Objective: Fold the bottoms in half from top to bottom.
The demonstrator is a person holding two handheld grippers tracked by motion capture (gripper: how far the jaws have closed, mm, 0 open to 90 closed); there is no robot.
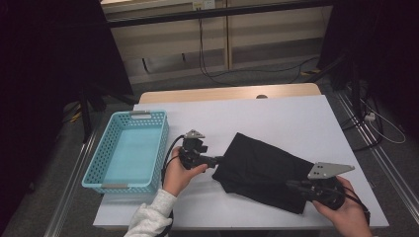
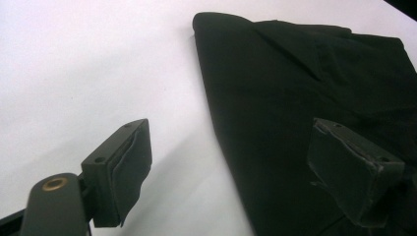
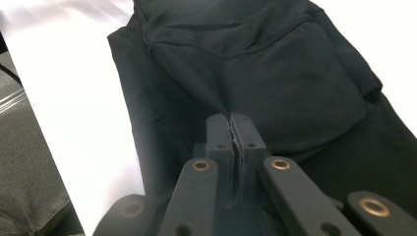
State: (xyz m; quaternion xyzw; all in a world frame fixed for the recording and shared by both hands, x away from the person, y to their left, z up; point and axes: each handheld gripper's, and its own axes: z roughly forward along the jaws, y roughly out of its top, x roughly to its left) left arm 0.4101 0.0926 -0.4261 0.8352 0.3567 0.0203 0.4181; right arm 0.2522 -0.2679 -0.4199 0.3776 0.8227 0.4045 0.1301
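Black cloth (image 1: 264,170), folded, lies across the middle and right of the white bench (image 1: 276,113), well apart from the blue basket (image 1: 129,150) at the left edge. The left gripper (image 2: 255,169) has its fingers (image 2: 125,167) spread wide at the cloth's left edge, one over the fabric, one over bare bench. The right gripper (image 3: 230,129) has its fingers pressed together at the cloth's near right end; whether they pinch fabric I cannot tell.

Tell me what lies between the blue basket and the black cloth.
In the high view, the left gripper and the hand holding it sit between the blue basket and the black cloth, on the white table.
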